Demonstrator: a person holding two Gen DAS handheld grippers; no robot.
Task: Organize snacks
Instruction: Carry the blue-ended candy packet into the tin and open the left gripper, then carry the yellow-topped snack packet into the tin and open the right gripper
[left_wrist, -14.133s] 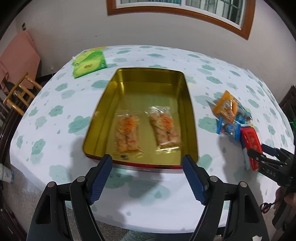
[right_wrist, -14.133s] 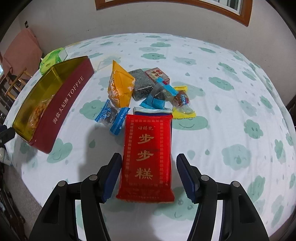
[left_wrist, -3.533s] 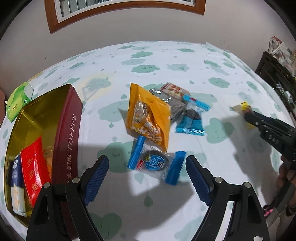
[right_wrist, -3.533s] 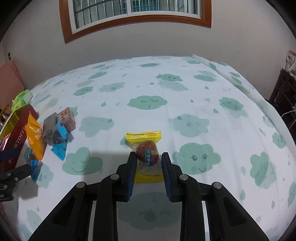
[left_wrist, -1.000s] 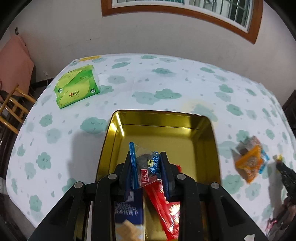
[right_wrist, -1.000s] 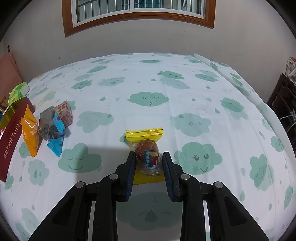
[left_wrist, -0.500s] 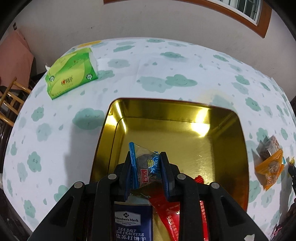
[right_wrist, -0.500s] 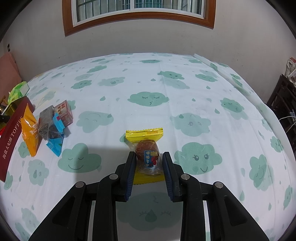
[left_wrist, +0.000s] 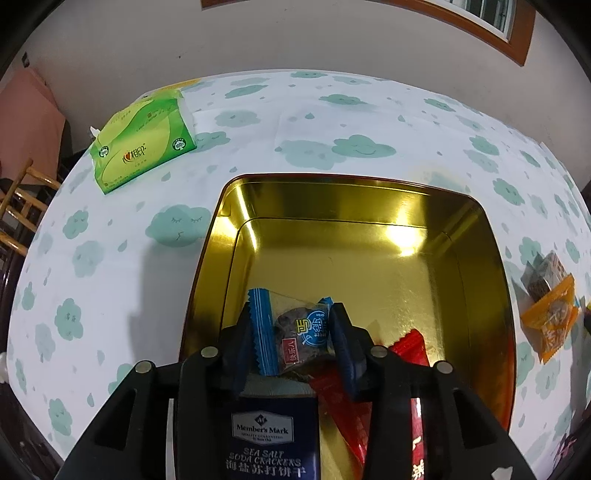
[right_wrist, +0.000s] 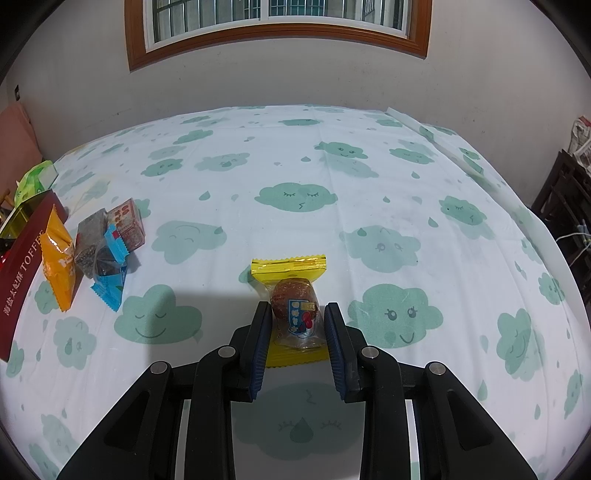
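Observation:
My left gripper (left_wrist: 293, 325) is shut on a blue-edged clear snack packet (left_wrist: 291, 330) and holds it over the near part of the gold tin (left_wrist: 369, 206). A navy cracker box (left_wrist: 271, 439) and a red packet (left_wrist: 369, 398) lie in the tin below it. My right gripper (right_wrist: 297, 321) is shut on a yellow-edged packet with a brown sweet (right_wrist: 293, 308), just above the tablecloth. An orange packet (right_wrist: 57, 256), a grey packet (right_wrist: 90, 232), a red-printed packet (right_wrist: 127, 223) and a blue packet (right_wrist: 110, 273) lie beside the tin's maroon wall (right_wrist: 18, 266).
A green tissue pack (left_wrist: 142, 142) lies on the table left of and beyond the tin. A wooden chair (left_wrist: 18, 199) stands past the table's left edge. Dark furniture (right_wrist: 565, 199) stands to the right. The cloud-print tablecloth (right_wrist: 332, 166) covers the table.
My left gripper has moved forward and down over the tin with the blue packet; its jaws have spread a little. My right gripper has not moved.

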